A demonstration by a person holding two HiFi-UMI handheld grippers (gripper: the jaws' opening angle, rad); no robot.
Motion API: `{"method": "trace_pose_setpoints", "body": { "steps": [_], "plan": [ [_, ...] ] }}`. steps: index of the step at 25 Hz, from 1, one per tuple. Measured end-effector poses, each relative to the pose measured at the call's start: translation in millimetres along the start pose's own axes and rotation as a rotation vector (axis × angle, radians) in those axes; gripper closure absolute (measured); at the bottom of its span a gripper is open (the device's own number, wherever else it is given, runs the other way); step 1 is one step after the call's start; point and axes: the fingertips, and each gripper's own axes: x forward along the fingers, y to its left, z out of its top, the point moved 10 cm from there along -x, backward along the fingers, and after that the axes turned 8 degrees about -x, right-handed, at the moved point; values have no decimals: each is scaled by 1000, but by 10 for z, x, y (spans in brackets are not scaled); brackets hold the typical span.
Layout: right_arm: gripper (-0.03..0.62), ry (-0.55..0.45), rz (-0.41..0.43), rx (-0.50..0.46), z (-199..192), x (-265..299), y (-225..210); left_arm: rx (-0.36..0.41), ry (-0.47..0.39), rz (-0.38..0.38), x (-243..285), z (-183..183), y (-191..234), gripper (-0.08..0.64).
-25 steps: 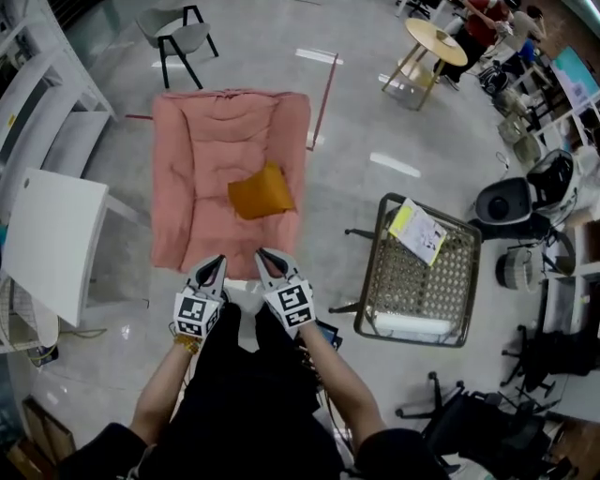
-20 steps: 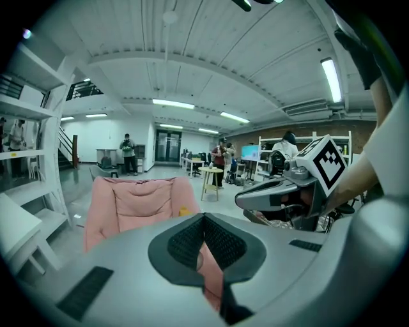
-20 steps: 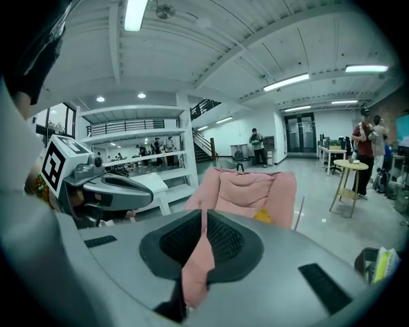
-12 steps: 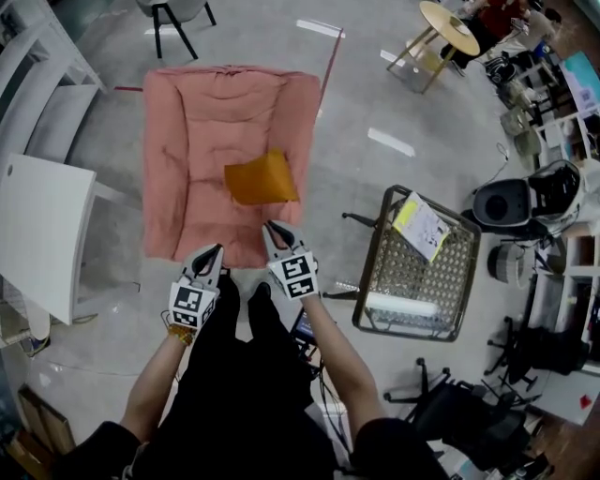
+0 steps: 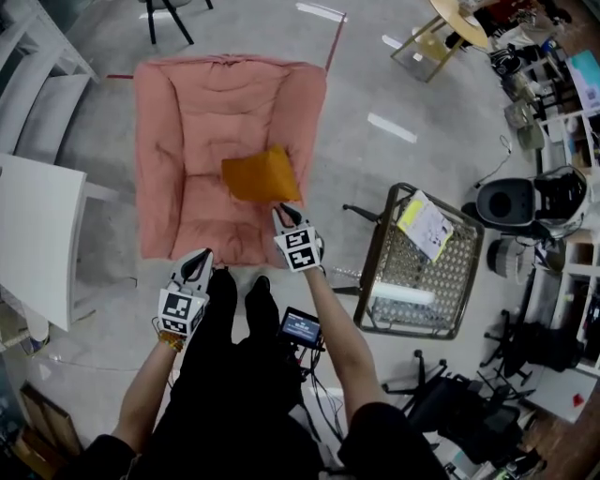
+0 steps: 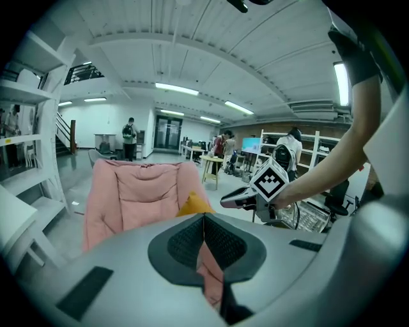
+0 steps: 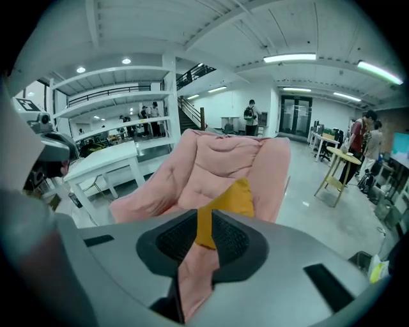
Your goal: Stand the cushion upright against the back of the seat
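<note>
An orange cushion (image 5: 261, 175) lies flat, a little askew, on the seat of a pink padded chair (image 5: 187, 112). My right gripper (image 5: 284, 217) points at the cushion's near right corner, just short of it. Its jaws are opening: a narrow gap shows, with nothing in it. In the right gripper view the cushion (image 7: 235, 197) and the chair (image 7: 217, 156) lie straight beyond my right gripper (image 7: 204, 223). My left gripper (image 5: 200, 259) is shut and empty at the seat's front edge. In the left gripper view my left gripper (image 6: 204, 220) faces the chair (image 6: 137, 191).
A white table (image 5: 37, 234) stands left of the chair. A wire-mesh chair (image 5: 380, 281) holding a yellow sheet and a white roll stands to the right. Beyond it sits a black and white appliance (image 5: 525, 202). A wooden side table (image 5: 455, 19) is far back right.
Both grippers moved forward and down toward the chair. The right one went farther, up to the cushion's near corner. The left one trails at the seat's front edge.
</note>
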Motion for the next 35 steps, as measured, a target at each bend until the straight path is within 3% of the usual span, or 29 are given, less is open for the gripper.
{"method": "trace_pose_setpoints", "body": {
  "steps": [2,9,18,24,35],
  "plan": [
    [491,42,6,6,-86,130,-104,-4,8,1,16,-10,44,548],
    [385,183,-24,47,-438,571,-479,-1,15,9,116,-39,263,548],
    [342,291,-10,119,-745,1004,-763,-23,53,26,230,-107,467,548],
    [350,297,-11,167,-807,1170,-773,-32,57,39,251,-167,560,548],
    [503,312,-5,167,-621,1212,-688,-40,40,66,205,-75,624,548]
  ]
}}
